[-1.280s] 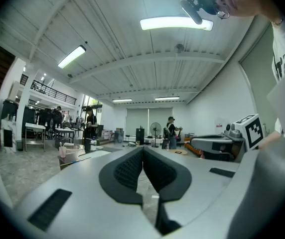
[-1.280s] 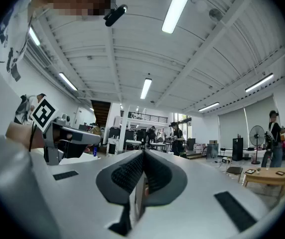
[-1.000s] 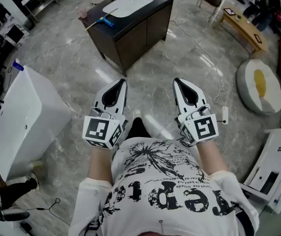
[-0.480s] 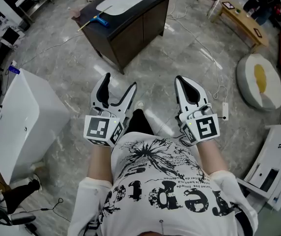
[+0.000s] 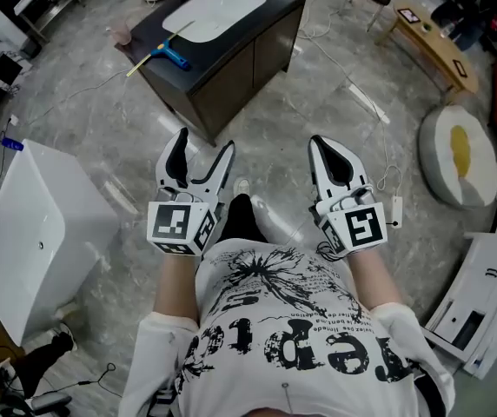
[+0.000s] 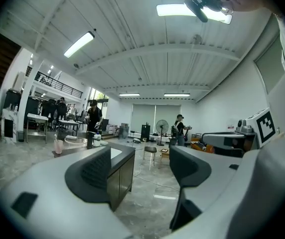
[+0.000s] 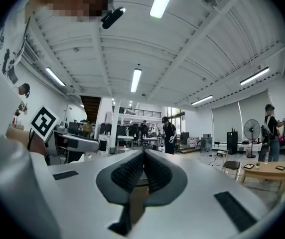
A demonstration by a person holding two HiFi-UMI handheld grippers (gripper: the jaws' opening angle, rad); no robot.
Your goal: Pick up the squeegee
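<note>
My left gripper [image 5: 203, 144] is opening its jaws wide with nothing between them, while my right gripper [image 5: 320, 143] has its jaws pressed together, empty. The squeegee [image 5: 166, 56], blue-headed with a yellow handle, lies on the dark cabinet [image 5: 231, 68] beside the white sink basin [image 5: 218, 11], well ahead of both grippers.

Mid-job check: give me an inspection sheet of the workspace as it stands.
Surface: dark cabinet top, white basin set in it.
Job's things: squeegee lying on the cabinet top, untouched.
Clutter: pink cup near the squeegee.
Grippers: left tongs opening, nothing between them; right tongs shut, empty.
Cables: white cable on the floor right of the right tongs.
Surroundings: white tub left, round cushion right.
</note>
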